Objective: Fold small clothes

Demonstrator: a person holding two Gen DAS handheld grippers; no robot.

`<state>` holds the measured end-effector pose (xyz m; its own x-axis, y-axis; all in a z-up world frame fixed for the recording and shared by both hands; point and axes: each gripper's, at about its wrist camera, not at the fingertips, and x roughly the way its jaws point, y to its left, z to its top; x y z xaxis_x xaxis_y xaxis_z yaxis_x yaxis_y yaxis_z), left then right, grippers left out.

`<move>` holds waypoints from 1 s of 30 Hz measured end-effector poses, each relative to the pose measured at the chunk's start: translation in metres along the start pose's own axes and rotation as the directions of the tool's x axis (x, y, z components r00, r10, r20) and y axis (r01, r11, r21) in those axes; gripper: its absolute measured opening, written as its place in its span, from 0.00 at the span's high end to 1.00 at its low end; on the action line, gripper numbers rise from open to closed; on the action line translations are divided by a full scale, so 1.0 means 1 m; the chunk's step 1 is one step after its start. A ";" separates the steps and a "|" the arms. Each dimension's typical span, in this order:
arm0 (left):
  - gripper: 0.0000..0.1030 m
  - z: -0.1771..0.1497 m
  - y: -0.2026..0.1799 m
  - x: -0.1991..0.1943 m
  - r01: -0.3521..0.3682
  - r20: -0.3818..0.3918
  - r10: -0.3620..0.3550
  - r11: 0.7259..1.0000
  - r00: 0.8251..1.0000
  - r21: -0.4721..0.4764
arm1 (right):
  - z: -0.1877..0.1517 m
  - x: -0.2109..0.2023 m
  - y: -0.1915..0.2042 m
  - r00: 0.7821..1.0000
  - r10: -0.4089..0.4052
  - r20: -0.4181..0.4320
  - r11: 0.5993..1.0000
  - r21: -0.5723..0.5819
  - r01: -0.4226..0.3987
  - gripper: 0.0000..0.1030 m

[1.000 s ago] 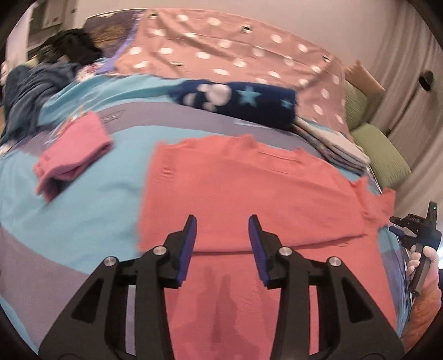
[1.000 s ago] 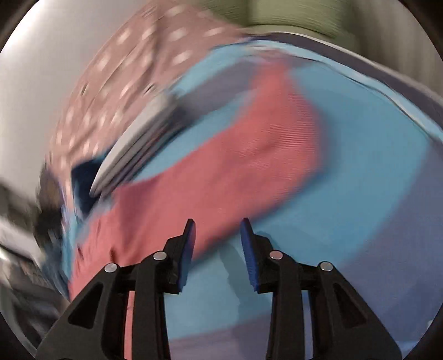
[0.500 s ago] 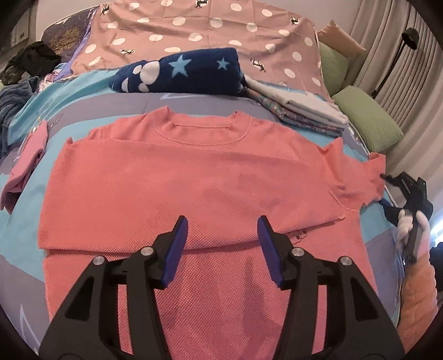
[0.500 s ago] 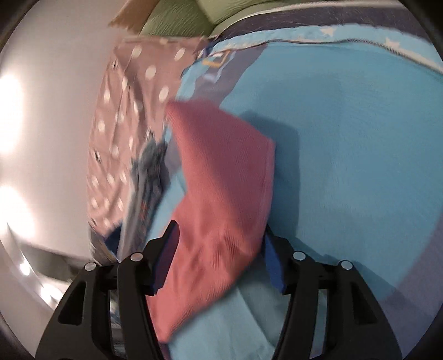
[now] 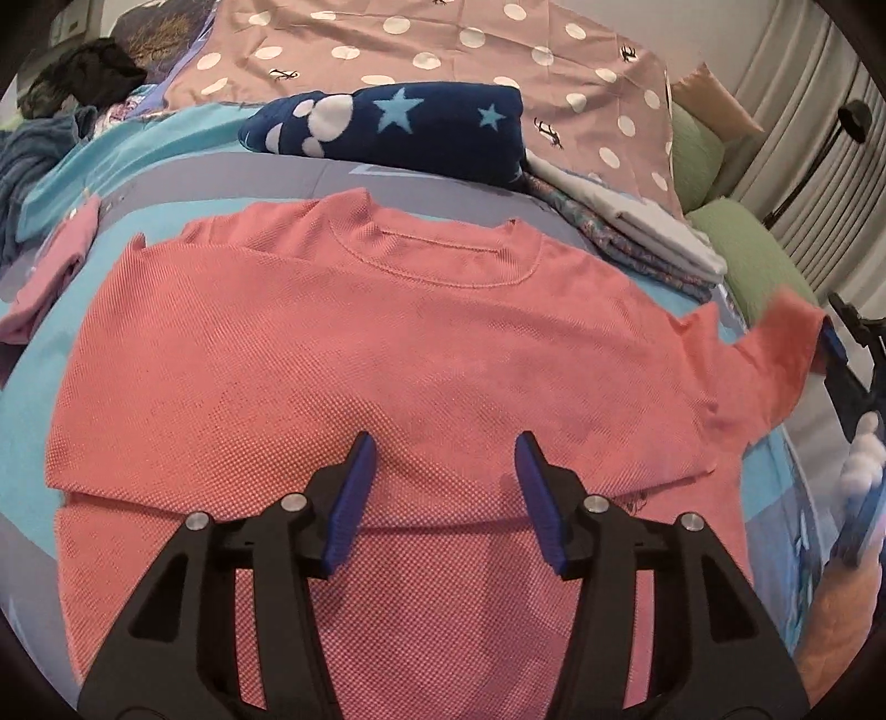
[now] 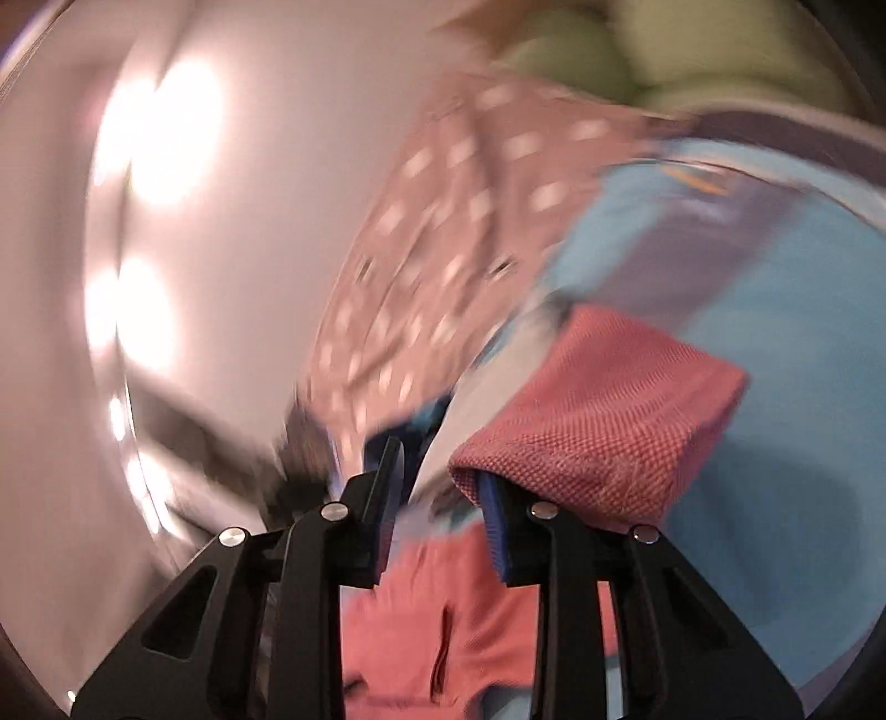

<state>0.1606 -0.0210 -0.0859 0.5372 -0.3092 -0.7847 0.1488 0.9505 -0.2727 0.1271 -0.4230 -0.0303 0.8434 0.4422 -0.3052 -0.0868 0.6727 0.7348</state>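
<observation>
A coral T-shirt lies flat on the bed, neck away from me, with its lower part folded up in a crease across the body. My left gripper hovers open over the shirt's lower middle, nothing between its fingers. At the right edge, my right gripper has the shirt's right sleeve lifted off the bed. In the blurred right wrist view the sleeve drapes over the right finger. The right gripper is closing, with a gap still showing between its jaws.
A navy star blanket and a pink polka-dot cloth lie behind the shirt. A stack of folded clothes and green pillows are at the right. A folded pink garment lies left. A gloved hand holds the right gripper.
The left gripper opened wider and settled over the shirt's middle. The right gripper closed in around the sleeve, raised it off the bed and swung up toward the wall; its jaws narrowed.
</observation>
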 end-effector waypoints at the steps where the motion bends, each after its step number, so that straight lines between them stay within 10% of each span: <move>1: 0.48 0.000 0.002 -0.002 0.001 0.003 -0.001 1.000 1.000 -0.004 | -0.012 0.010 0.016 0.999 -0.008 -0.038 0.998 -0.056 0.006 0.71; 6: 0.48 -0.002 0.018 -0.010 0.002 0.015 -0.001 1.000 1.000 -0.029 | -0.108 0.073 0.075 0.939 -0.130 -0.320 0.938 -0.345 0.013 0.71; 10: 0.46 -0.002 0.027 -0.014 0.015 0.027 -0.014 0.999 1.000 -0.039 | -0.141 0.083 0.071 0.892 -0.226 -0.392 0.909 -0.413 0.049 0.71; 21: 0.44 0.010 -0.002 0.002 0.126 0.018 -0.126 0.992 0.992 -0.011 | -0.093 0.072 0.027 0.935 -0.172 -0.311 0.980 -0.150 0.130 0.60; 25: 0.44 0.007 0.002 0.004 0.126 0.010 -0.126 0.992 0.992 -0.018 | -0.090 0.103 0.030 0.911 -0.226 -0.345 0.973 -0.130 0.192 0.59; 30: 0.44 0.009 0.026 -0.008 0.119 0.043 -0.116 0.991 0.992 -0.064 | -0.090 0.111 0.077 0.942 -0.205 -0.267 0.963 -0.229 0.144 0.89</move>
<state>0.1673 0.0064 -0.0813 0.5515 -0.4159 -0.7231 0.1579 0.9032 -0.3991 0.1665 -0.2689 -0.0619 0.6707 0.4368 -0.5994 -0.0832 0.8474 0.5244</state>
